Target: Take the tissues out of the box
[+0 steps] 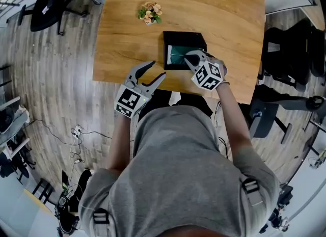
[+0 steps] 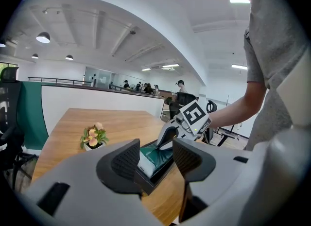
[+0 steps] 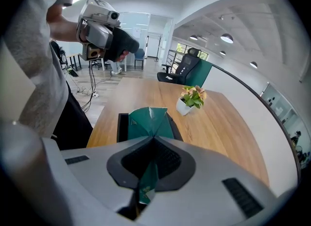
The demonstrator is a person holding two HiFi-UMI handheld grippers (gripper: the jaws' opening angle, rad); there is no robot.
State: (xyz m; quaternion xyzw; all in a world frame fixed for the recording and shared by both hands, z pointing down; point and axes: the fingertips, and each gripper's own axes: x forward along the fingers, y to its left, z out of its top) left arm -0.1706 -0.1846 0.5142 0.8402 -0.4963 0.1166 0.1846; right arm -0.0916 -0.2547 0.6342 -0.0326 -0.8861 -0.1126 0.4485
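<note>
A black box (image 1: 184,40) lies on the wooden table near its front edge, with a green tissue pack (image 1: 177,57) inside. My right gripper (image 1: 189,56) reaches into the box from the right and is shut on the green pack (image 3: 148,120). A pinched fold of its wrapper runs down between the closed jaws (image 3: 150,164). My left gripper (image 1: 158,70) hovers open at the table's front edge, left of the box, with nothing between its fingers. In the left gripper view the box (image 2: 150,180) and the pack (image 2: 164,153) show beyond the open jaws.
A small potted flower (image 1: 150,12) stands on the table behind and left of the box. Black office chairs (image 1: 293,52) stand to the right of the table, and another (image 1: 48,1) at the far left. Cables (image 1: 76,134) lie on the wooden floor.
</note>
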